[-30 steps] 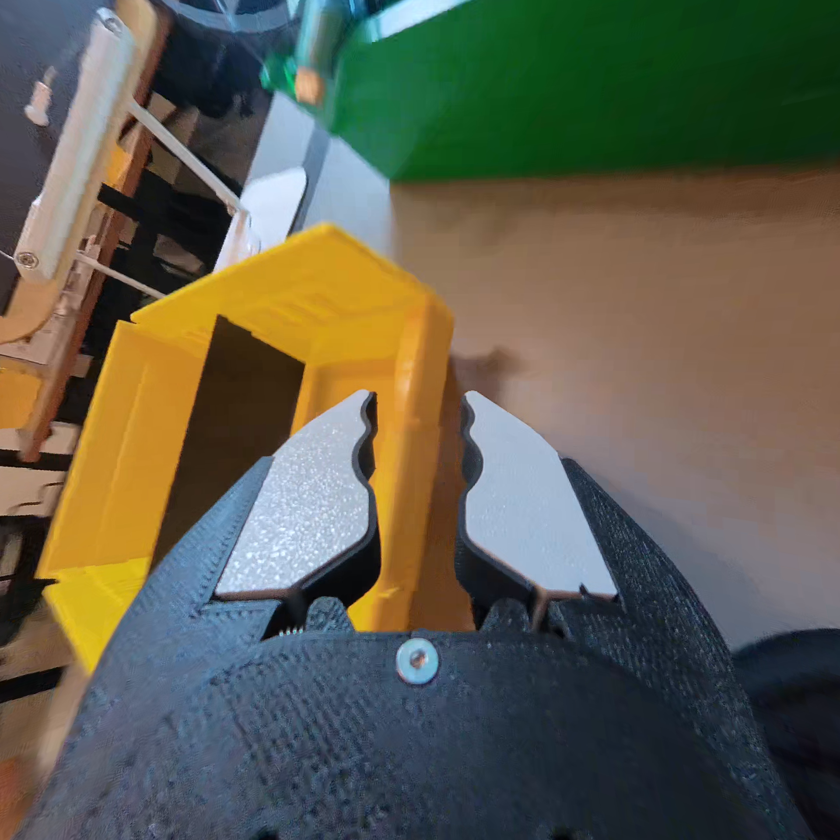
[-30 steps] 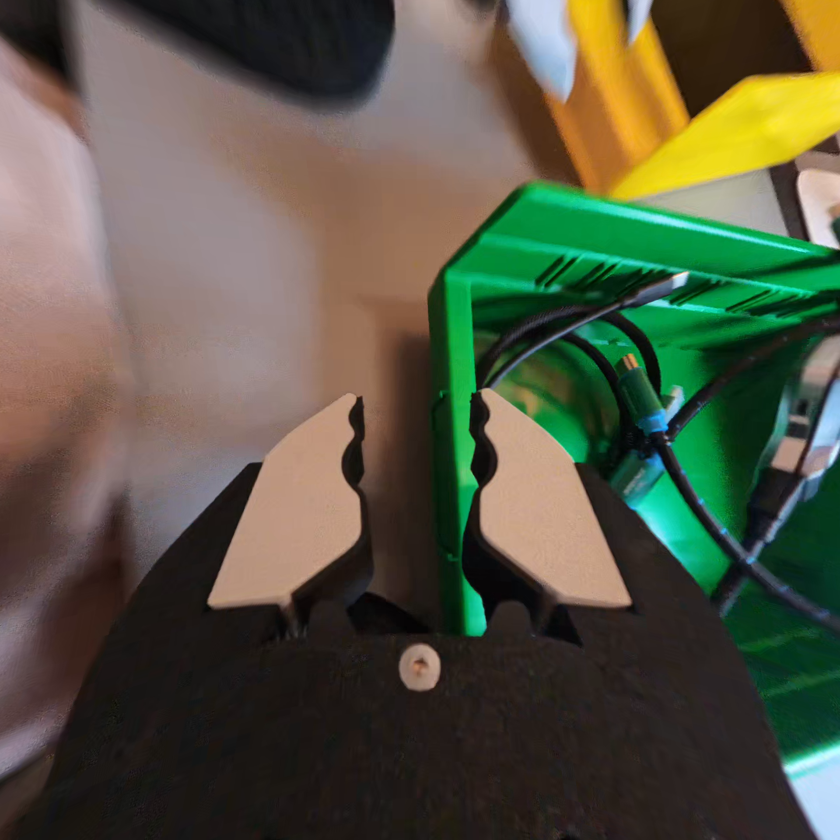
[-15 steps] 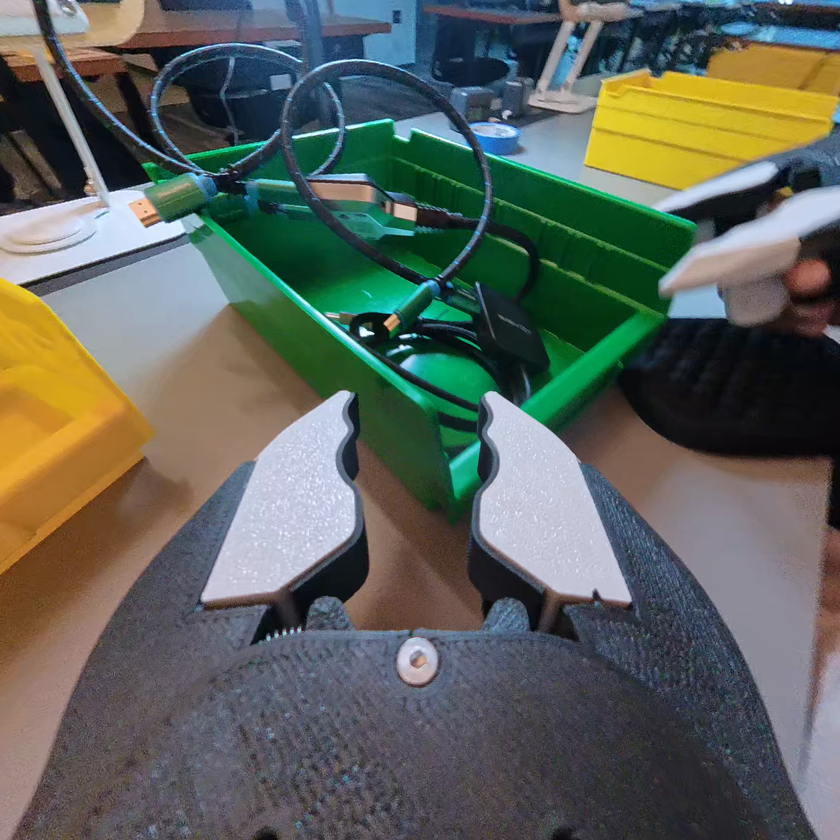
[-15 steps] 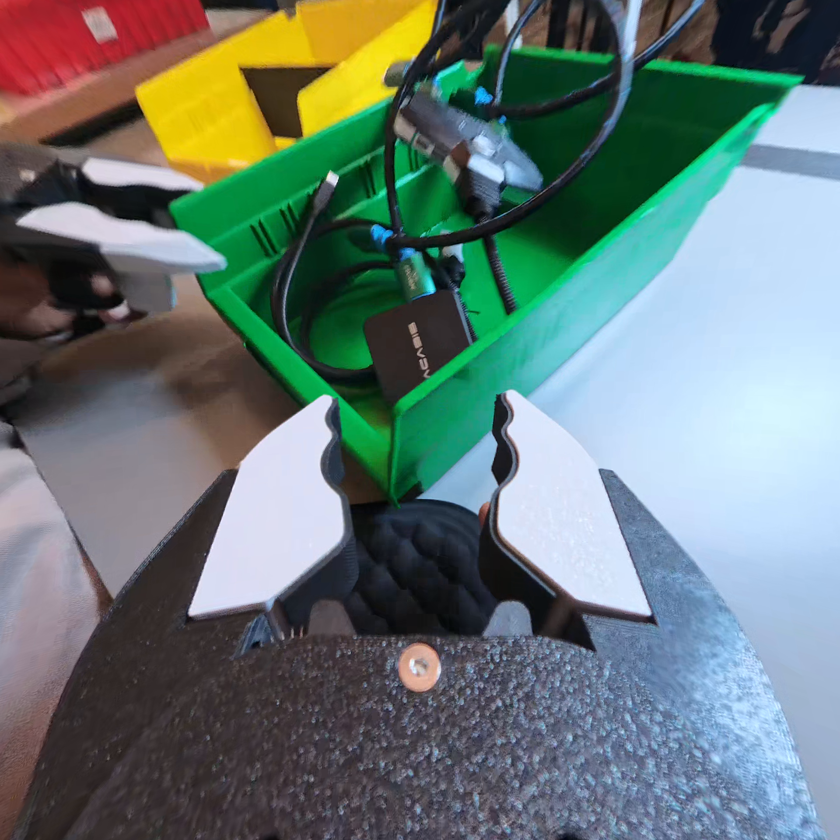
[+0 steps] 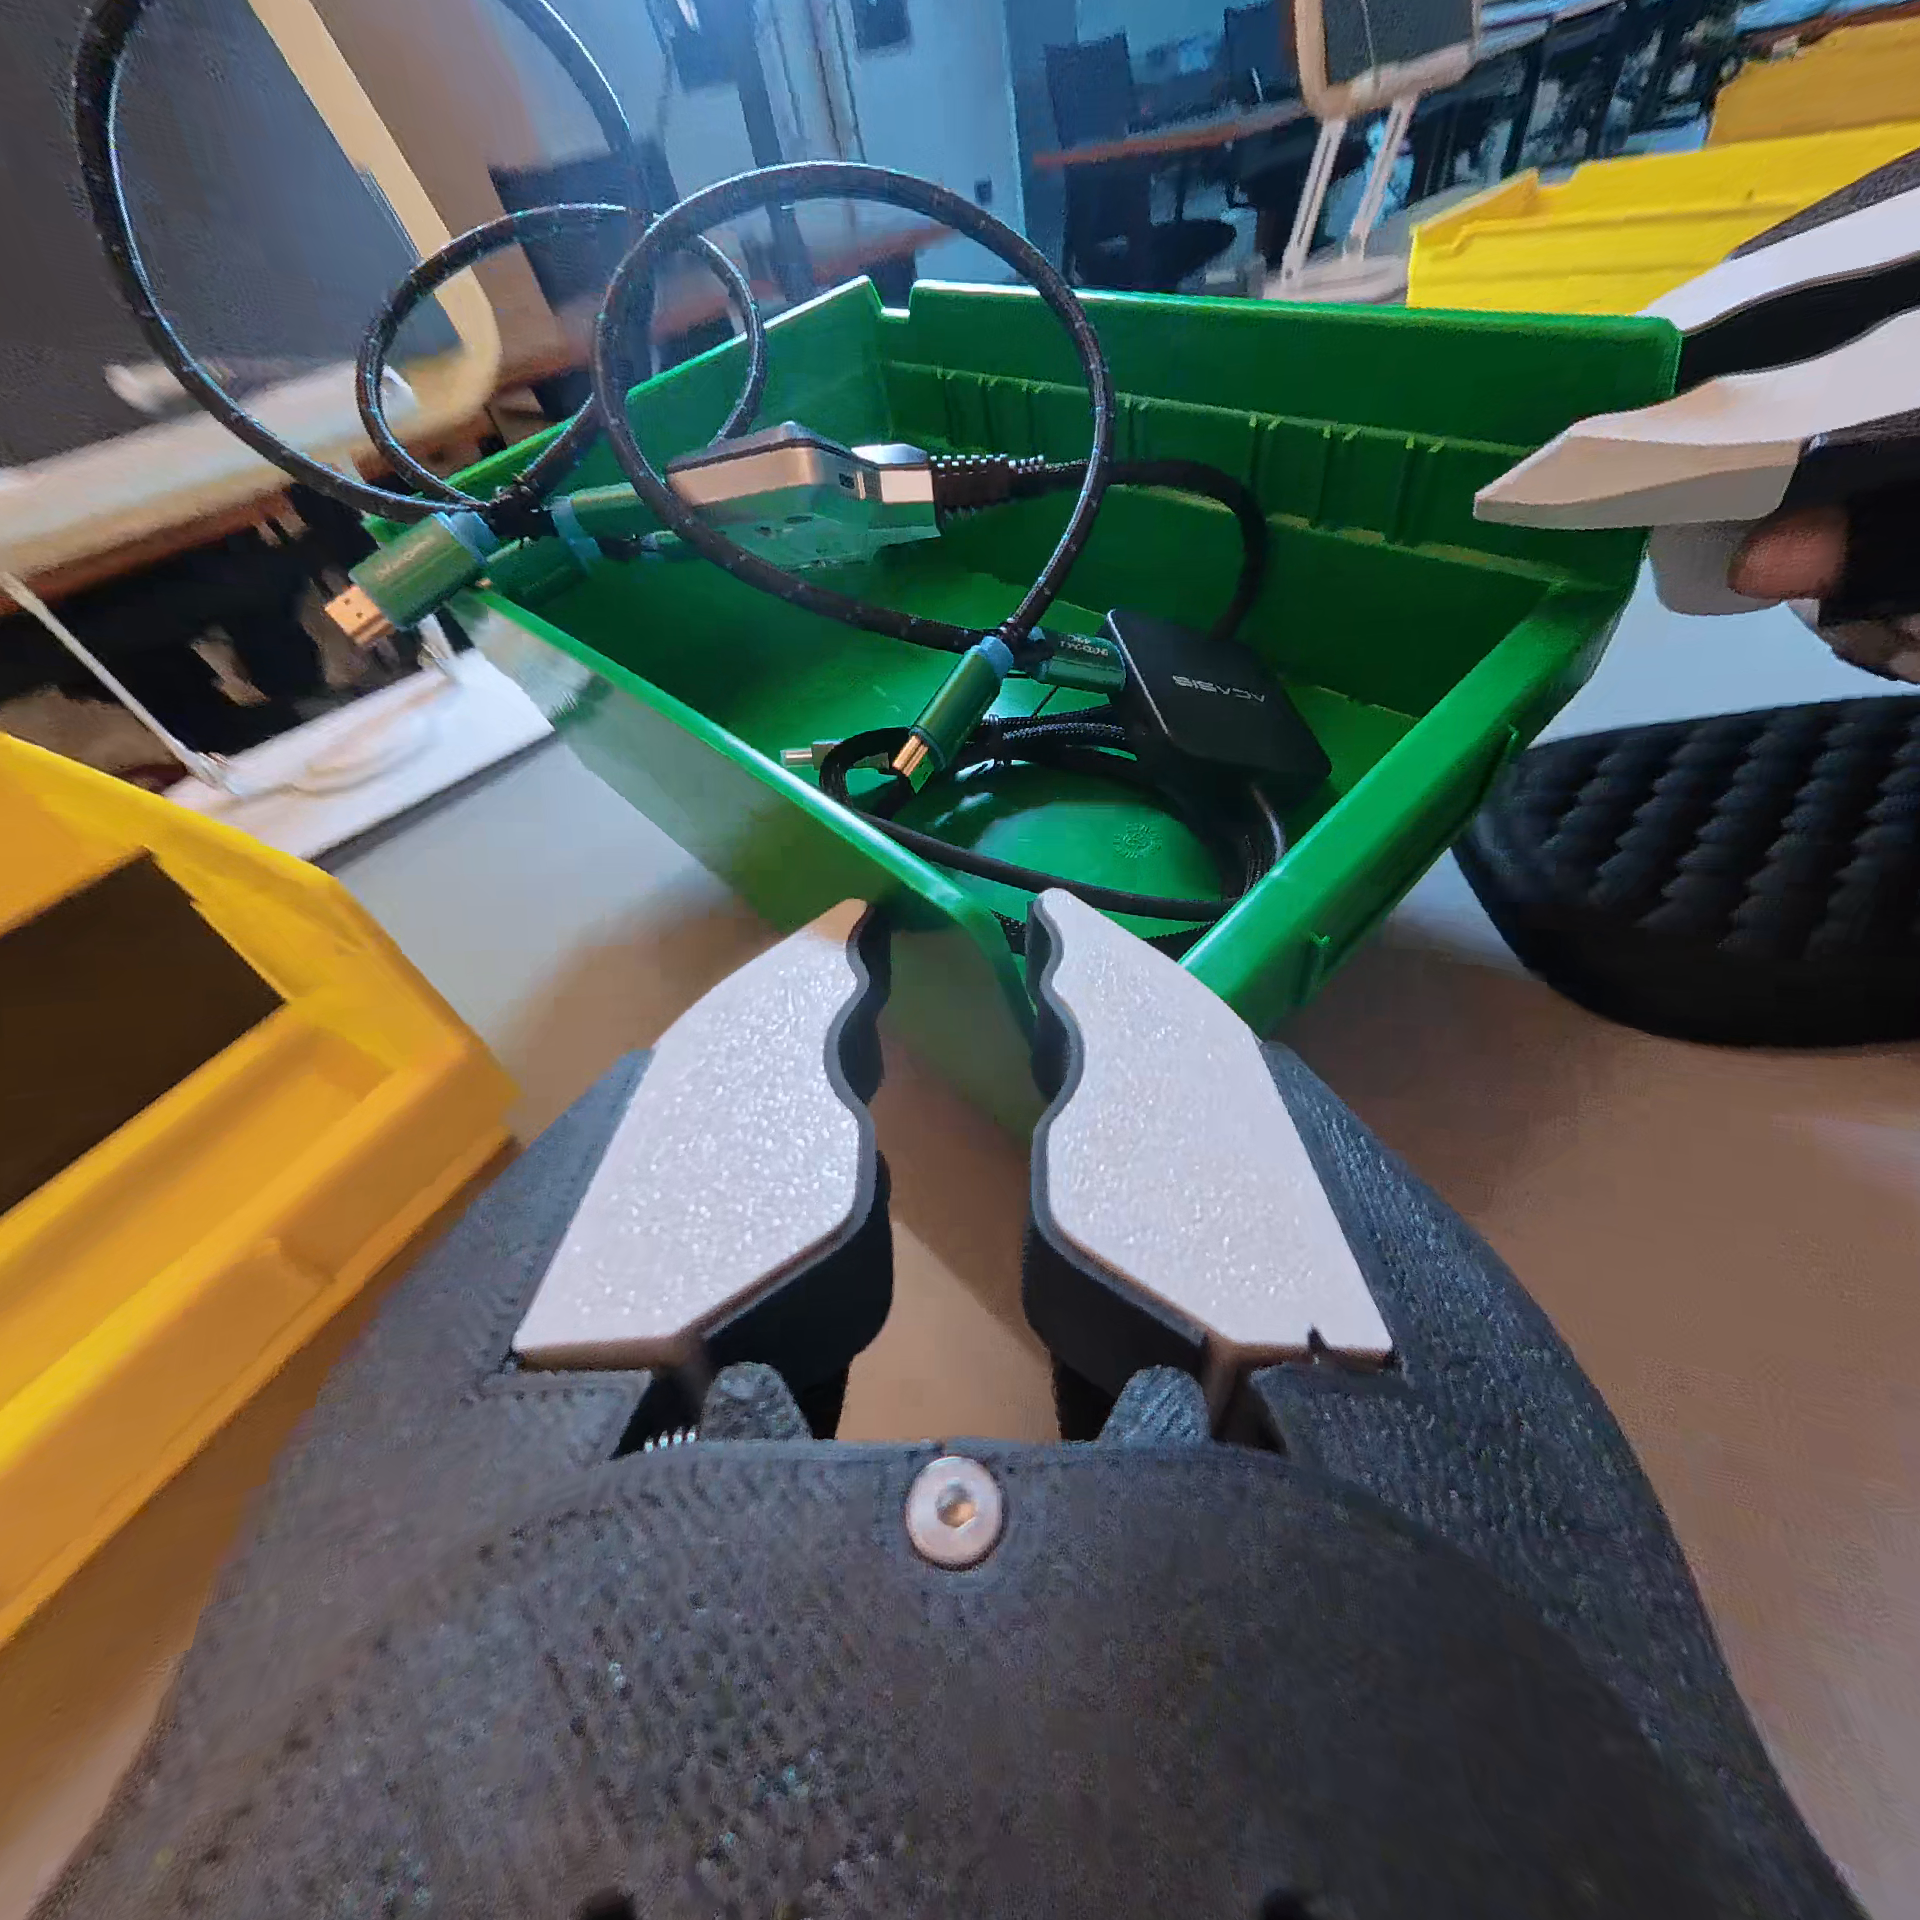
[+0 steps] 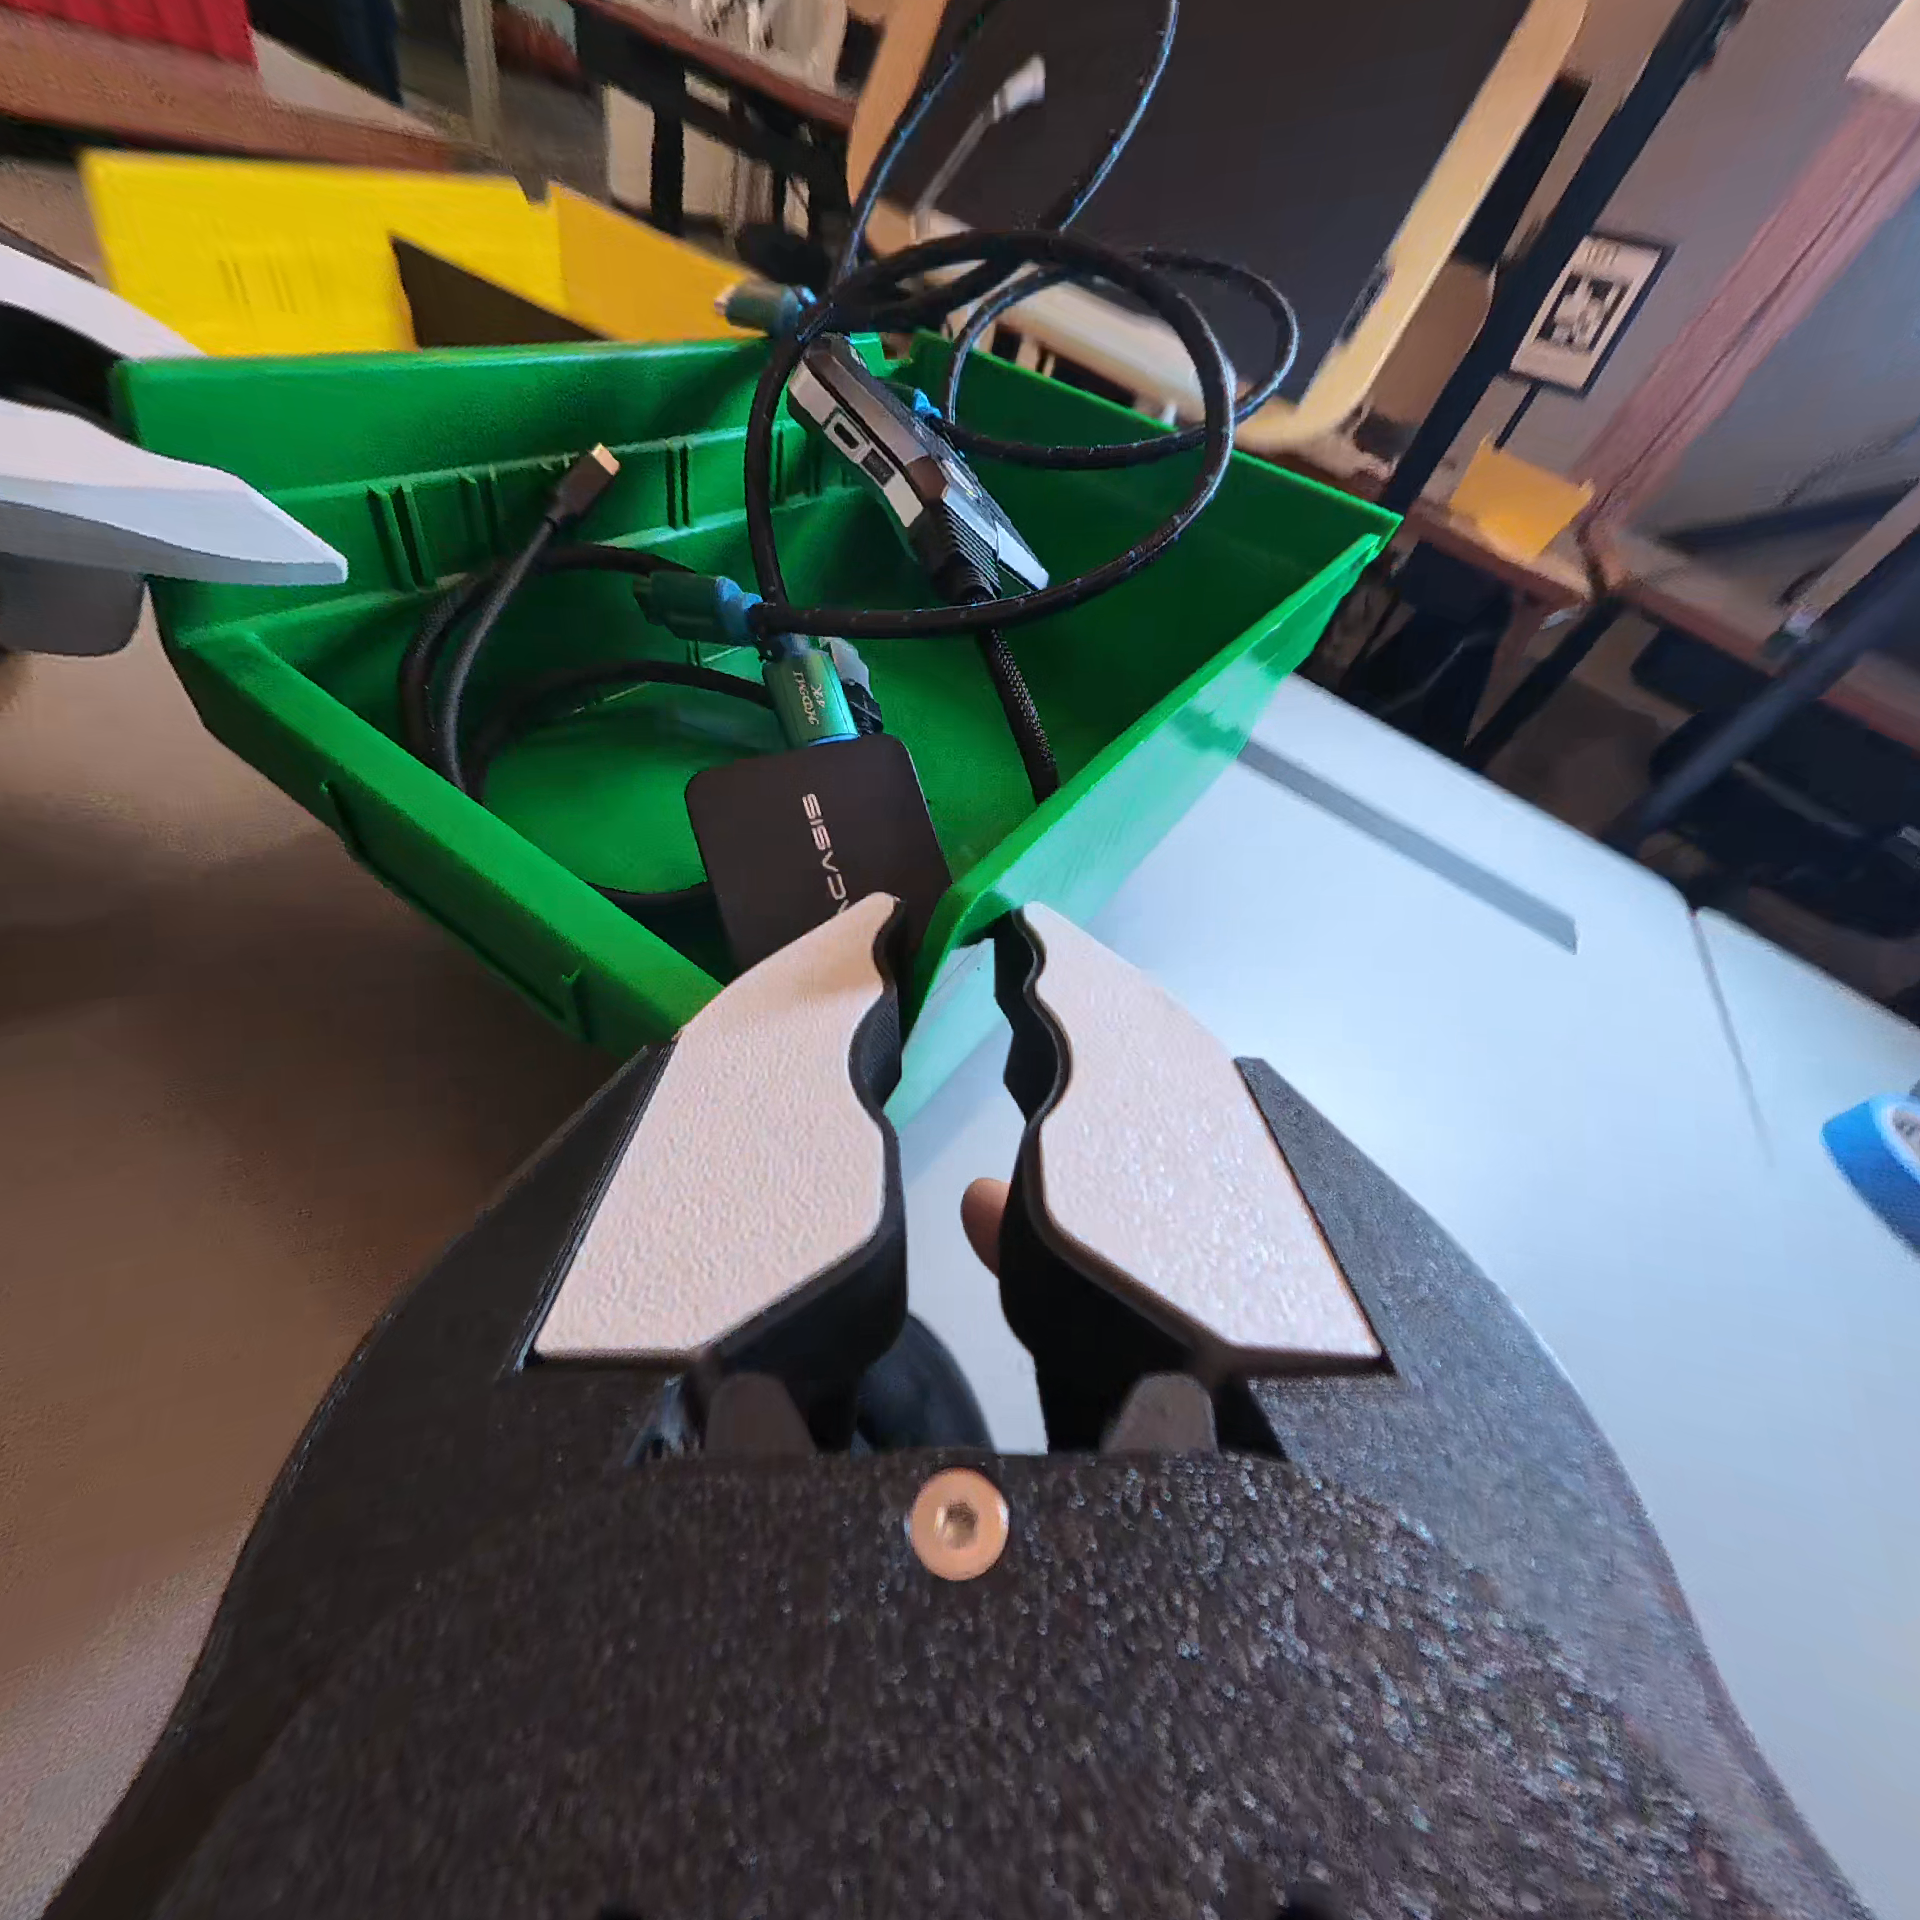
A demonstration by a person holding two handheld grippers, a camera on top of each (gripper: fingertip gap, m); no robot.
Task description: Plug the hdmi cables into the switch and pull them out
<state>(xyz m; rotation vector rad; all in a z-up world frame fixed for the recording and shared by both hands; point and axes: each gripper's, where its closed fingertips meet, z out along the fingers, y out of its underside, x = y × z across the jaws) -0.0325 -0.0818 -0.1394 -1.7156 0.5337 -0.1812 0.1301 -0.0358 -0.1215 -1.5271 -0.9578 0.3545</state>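
Our left claw point(image 5: 951, 971) and right claw point(image 6: 951, 961) both gape slightly, holding nothing, each straddling a near corner of the green bin point(image 5: 1351, 914). At twelve o'clock inside it lie the black switch point(image 6: 821, 842) and looped hdmi cables point(image 5: 1081, 436).

Your left wrist camera sits low over the surface point(image 5: 1558, 1195), looking along the left claw point(image 5: 951, 925) at the near corner of the green bin point(image 5: 1382, 862), close up; the right claw point(image 5: 1704, 416) enters at 2 o'clock. Your right wrist camera looks along its own claw point(image 6: 948, 920) at the same bin point(image 6: 1122, 790) from another corner, equally near, with the left claw point(image 6: 156, 509) at 10 o'clock. Both views share the bin's inside, including the black switch point(image 5: 1216, 696) point(image 6: 821, 831).
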